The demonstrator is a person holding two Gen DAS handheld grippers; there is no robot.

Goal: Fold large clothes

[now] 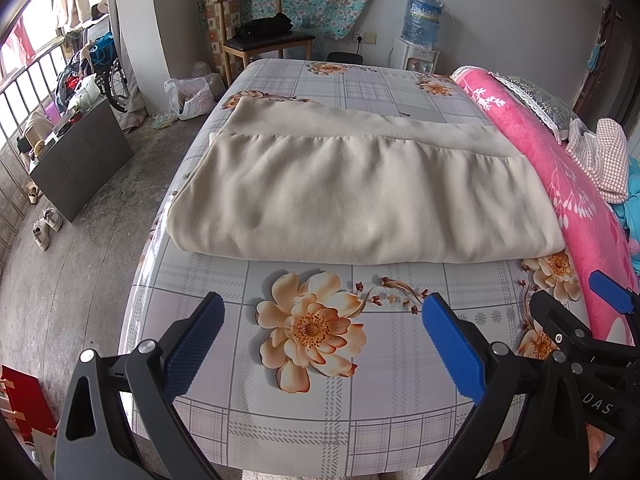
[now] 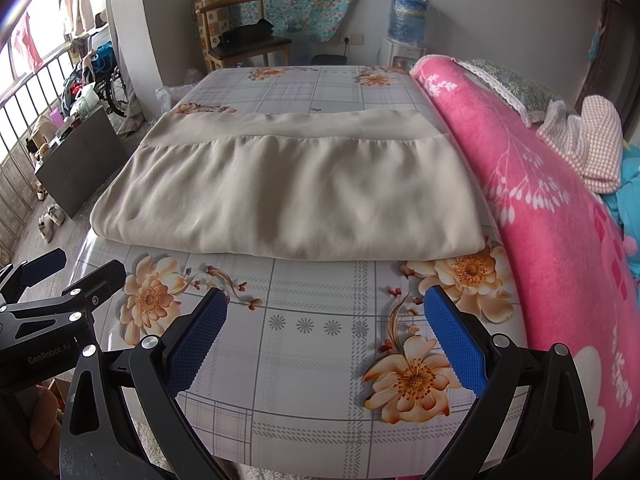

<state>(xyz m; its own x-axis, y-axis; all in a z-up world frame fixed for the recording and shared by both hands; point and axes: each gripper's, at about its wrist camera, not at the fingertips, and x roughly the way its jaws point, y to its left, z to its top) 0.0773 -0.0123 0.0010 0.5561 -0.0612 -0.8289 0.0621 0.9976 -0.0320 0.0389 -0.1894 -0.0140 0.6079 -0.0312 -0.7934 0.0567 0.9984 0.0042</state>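
Both grippers, left gripper (image 1: 322, 344) and right gripper (image 2: 326, 340), hover spread wide and empty over the near floral bedsheet (image 1: 360, 400); farther lies the folded beige garment (image 1: 360, 200).

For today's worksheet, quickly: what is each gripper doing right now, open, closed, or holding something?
Left gripper: open, holding nothing, short of the beige garment.
Right gripper: open, holding nothing, also short of the garment.

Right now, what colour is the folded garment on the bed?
Plain beige, no pattern: the folded garment shows best in the right wrist view.
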